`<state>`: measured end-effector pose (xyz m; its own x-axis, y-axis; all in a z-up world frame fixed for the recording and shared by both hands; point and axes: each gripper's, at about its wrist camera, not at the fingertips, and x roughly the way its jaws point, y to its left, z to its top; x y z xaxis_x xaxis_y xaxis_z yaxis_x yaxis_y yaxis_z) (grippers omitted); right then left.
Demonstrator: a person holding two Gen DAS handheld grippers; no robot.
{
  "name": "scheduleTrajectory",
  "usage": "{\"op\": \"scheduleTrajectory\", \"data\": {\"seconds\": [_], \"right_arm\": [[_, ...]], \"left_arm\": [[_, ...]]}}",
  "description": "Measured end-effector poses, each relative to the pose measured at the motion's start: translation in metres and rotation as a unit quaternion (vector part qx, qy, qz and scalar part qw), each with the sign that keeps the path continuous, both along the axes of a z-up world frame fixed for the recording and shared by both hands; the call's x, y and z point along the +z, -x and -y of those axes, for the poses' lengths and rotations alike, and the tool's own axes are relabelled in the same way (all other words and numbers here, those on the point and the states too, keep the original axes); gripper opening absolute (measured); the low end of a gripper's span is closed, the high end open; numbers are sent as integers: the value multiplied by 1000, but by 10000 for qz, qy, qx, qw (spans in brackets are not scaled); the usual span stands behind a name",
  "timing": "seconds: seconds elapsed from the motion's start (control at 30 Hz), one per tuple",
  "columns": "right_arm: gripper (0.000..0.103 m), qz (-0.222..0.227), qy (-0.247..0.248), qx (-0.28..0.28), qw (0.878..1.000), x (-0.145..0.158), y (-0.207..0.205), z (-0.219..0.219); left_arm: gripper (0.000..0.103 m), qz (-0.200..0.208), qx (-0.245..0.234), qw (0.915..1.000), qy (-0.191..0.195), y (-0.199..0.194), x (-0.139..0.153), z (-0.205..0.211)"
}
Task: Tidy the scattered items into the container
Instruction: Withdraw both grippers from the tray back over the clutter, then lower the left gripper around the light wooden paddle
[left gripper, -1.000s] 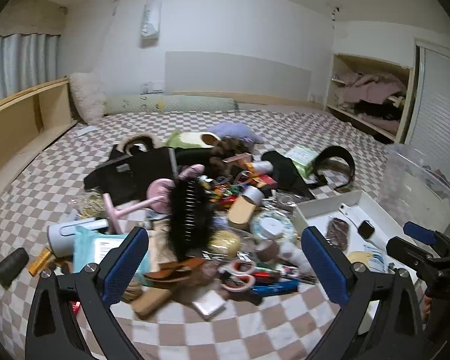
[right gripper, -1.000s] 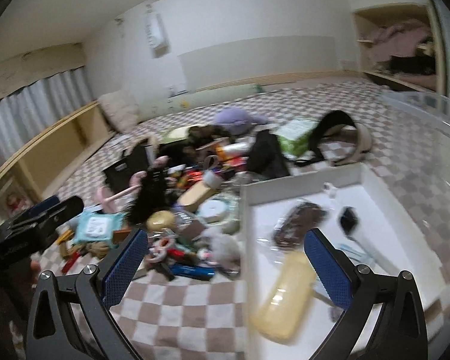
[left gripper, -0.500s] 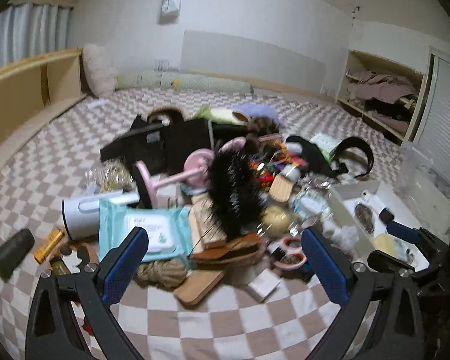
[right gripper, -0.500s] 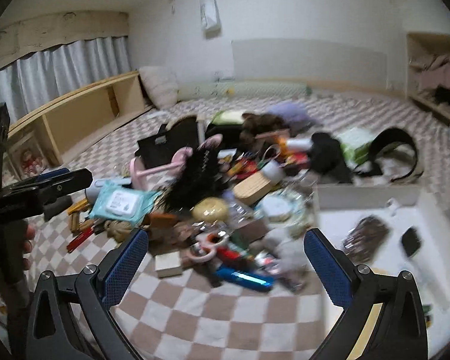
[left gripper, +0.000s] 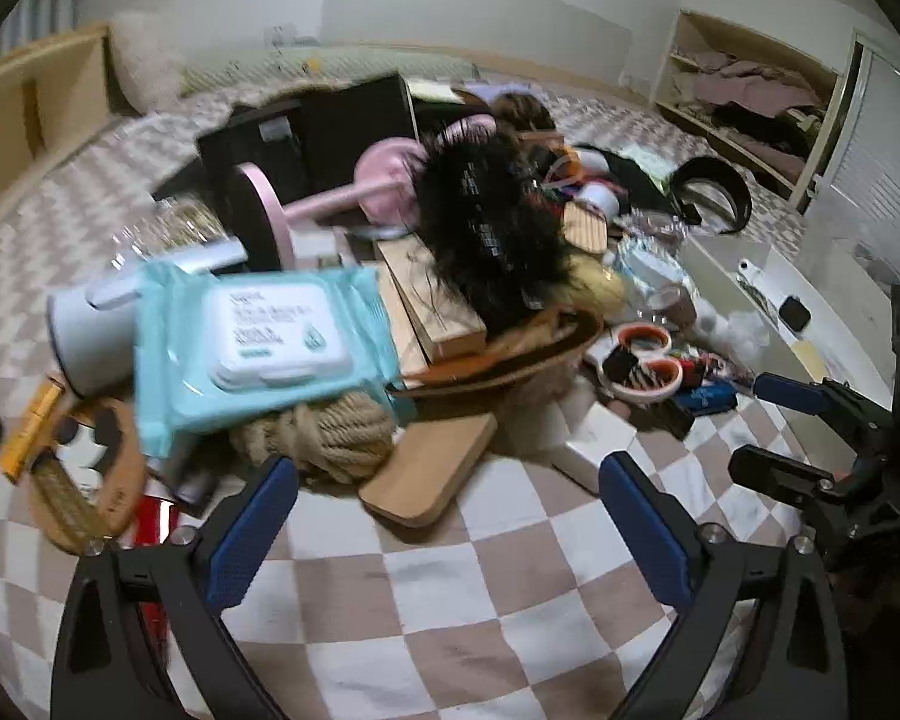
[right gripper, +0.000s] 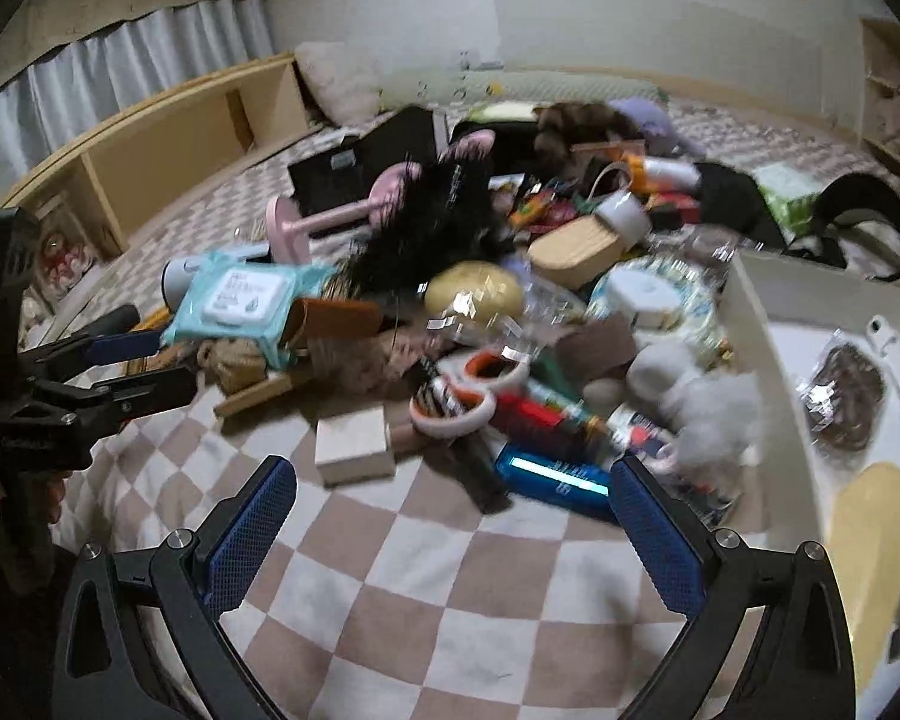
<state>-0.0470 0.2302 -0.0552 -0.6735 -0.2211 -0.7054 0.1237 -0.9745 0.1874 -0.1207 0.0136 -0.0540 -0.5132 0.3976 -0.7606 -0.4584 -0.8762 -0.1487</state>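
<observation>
Left gripper (left gripper: 447, 501) fingers spread and empty, wooden paddle (left gripper: 429, 474) between them at 12 o'clock, right gripper (right gripper: 450, 501) likewise released, bare checkered bed (right gripper: 450, 588) below, white container (right gripper: 834, 324) at 2 o'clock.

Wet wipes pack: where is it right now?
The wet wipes pack lies at the left of the pile in both views, leaning on the white cylinder, with the coiled rope just below it.

No legible text is found in either view. Printed lines are seen on the white lid of the wet wipes pack (left gripper: 252, 336), but they are blurred beyond reading. Markings on the blue tube (right gripper: 555, 474) and a label on the black bag (left gripper: 273, 131) are likewise too smeared to be read.
</observation>
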Motion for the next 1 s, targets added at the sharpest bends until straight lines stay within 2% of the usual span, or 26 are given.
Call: {"op": "scheduleTrajectory", "data": {"seconds": [0.03,0.07,0.1,0.27,0.4,0.7,0.83,1.0], "right_arm": [[103,18,15,-3,10000,-2,0,-1],[103,36,29,-8,10000,-3,-1,-1],[103,49,58,-26,10000,-4,-1,-3],[103,163,383,-161,9990,-10,-3,-13],[103,213,497,-146,9984,-11,-2,-14],[103,265,499,-81,9984,-13,-2,-10],[103,315,607,-109,9976,-15,0,-13],[103,329,518,-43,9981,-15,-1,-7]], "left_arm": [[86,79,-49,10000,-15,2,-3,-1],[80,158,-99,9998,-30,3,-7,-2],[78,259,-152,9995,-87,6,-10,-2],[78,731,-305,9963,-336,19,-24,-2],[78,779,-532,9950,-325,30,-27,-12],[77,535,-858,9941,383,44,-43,-41],[48,512,-670,9956,404,37,-41,-33],[46,536,-358,9974,327,27,-38,-19]]}}
